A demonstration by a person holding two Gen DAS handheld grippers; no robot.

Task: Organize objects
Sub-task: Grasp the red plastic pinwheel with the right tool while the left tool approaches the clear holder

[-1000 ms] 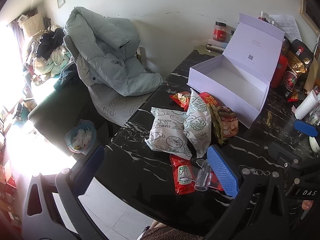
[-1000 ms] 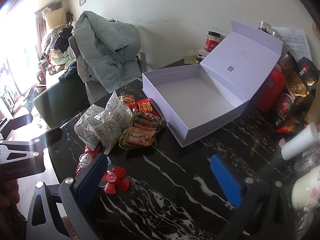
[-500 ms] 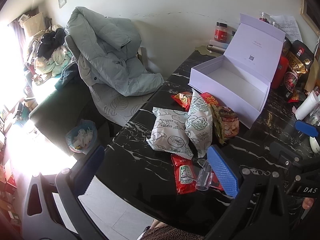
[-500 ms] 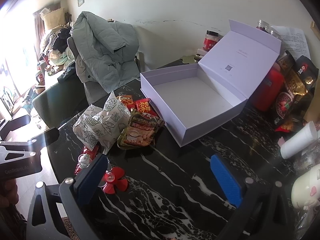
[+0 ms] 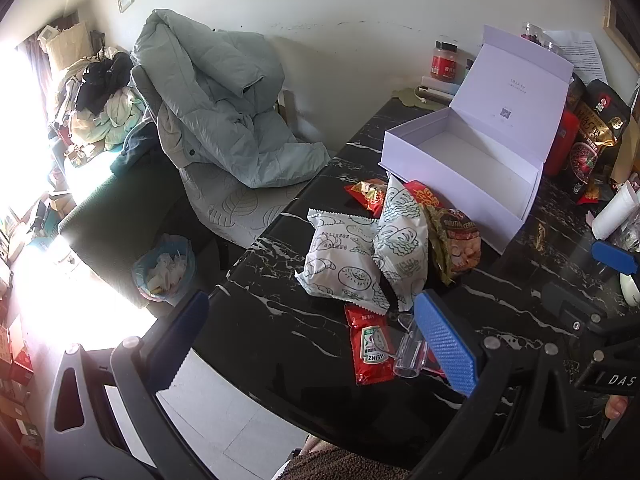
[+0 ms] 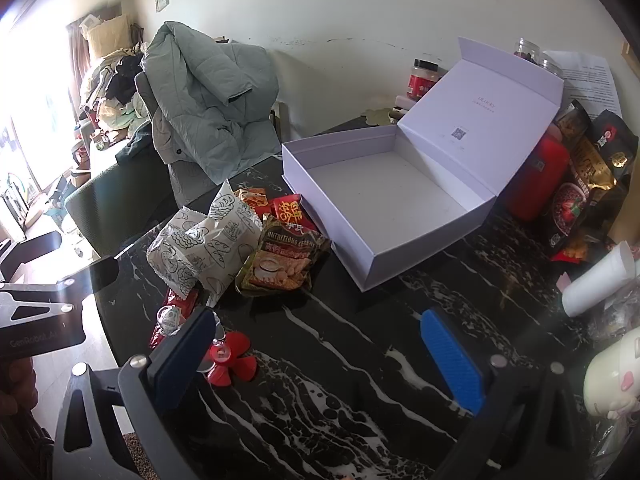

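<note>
Both tongs hang above the dark marble table (image 6: 360,360), jaws spread wide and pinching nothing. The left gripper (image 5: 308,344) faces the snack pile from the near edge: straight ahead of its fingers lie the two white pastry packets (image 5: 352,256), the front one flat, the other propped on it, its long axis pointing away from the jaws toward the open white box (image 5: 460,168). Just inside its right finger sit the ketchup sachet (image 5: 370,346) and a clear plastic clip (image 5: 408,354), long axes roughly in line with the fingers. The right gripper (image 6: 316,356) looks at the same pile from the other side: the cereal bag (image 6: 280,260) lies ahead and left of its jaws, and a red flower-shaped suction piece (image 6: 230,364) sits by its left finger. The box is ahead of it, slightly right, and empty. My read: the left is nearer the pastries and sachet, the right nearer the box.
</note>
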